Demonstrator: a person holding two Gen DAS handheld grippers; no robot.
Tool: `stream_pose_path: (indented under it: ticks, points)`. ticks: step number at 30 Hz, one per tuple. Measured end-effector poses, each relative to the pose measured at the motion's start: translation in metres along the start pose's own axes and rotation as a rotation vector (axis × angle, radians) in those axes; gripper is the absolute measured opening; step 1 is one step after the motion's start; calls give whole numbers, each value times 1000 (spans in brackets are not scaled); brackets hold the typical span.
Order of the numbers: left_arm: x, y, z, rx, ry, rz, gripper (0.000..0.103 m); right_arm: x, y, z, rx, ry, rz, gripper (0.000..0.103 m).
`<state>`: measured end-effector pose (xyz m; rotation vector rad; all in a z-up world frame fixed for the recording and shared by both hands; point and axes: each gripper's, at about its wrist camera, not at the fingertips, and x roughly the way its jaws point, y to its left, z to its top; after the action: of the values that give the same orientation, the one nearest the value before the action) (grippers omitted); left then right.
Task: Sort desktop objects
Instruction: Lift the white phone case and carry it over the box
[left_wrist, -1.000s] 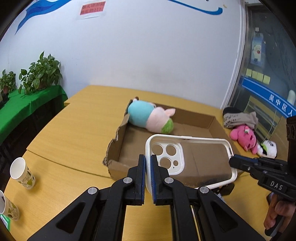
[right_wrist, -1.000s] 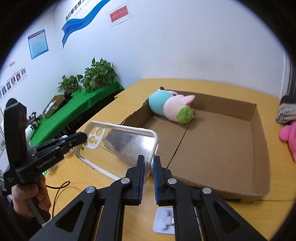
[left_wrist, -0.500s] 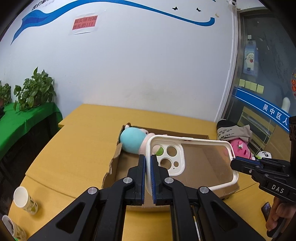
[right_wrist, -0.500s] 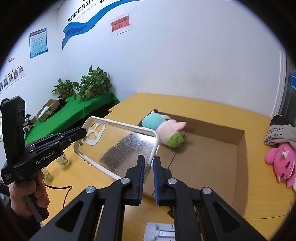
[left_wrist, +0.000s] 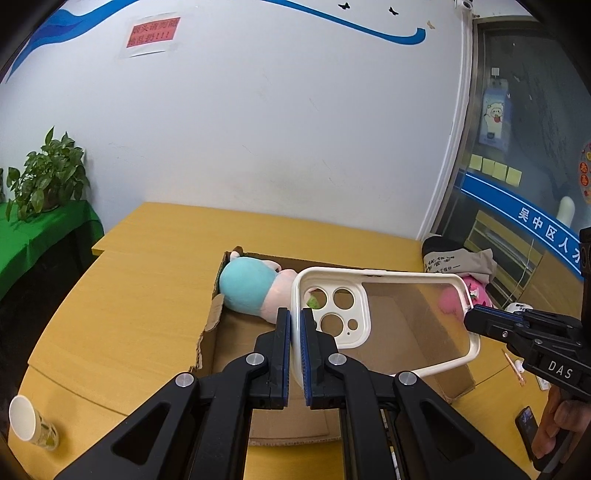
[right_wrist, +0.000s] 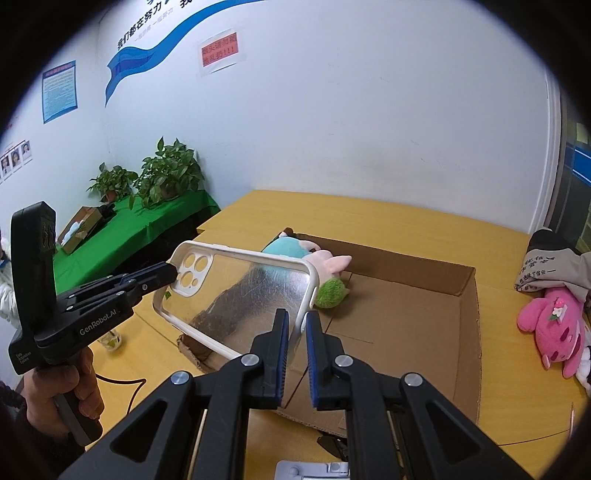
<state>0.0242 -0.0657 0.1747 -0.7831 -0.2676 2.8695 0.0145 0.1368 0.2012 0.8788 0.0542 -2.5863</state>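
One phone case (left_wrist: 402, 325), clamped at opposite ends by two grippers, left gripper (left_wrist: 294, 332) and right gripper (right_wrist: 296, 328), above one cardboard box (right_wrist: 424, 317).

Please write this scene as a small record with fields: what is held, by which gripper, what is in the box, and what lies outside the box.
held item: clear phone case with white rim
left gripper: shut on the camera-hole end
right gripper: shut on the opposite end
case position: in the air above the cardboard box
in box: teal and pink plush toy
outside box: pink plush toy, paper cup
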Motion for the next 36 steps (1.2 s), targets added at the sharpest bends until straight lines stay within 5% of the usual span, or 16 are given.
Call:
stream_pose_path:
  ticks: [19,36]
  points:
    - [57,-10,18,56,80,-14,4,43,-41,8,94,38,1,9]
    - [110,7,27,74,197,81,4,105,-53,23,122,97,86,9]
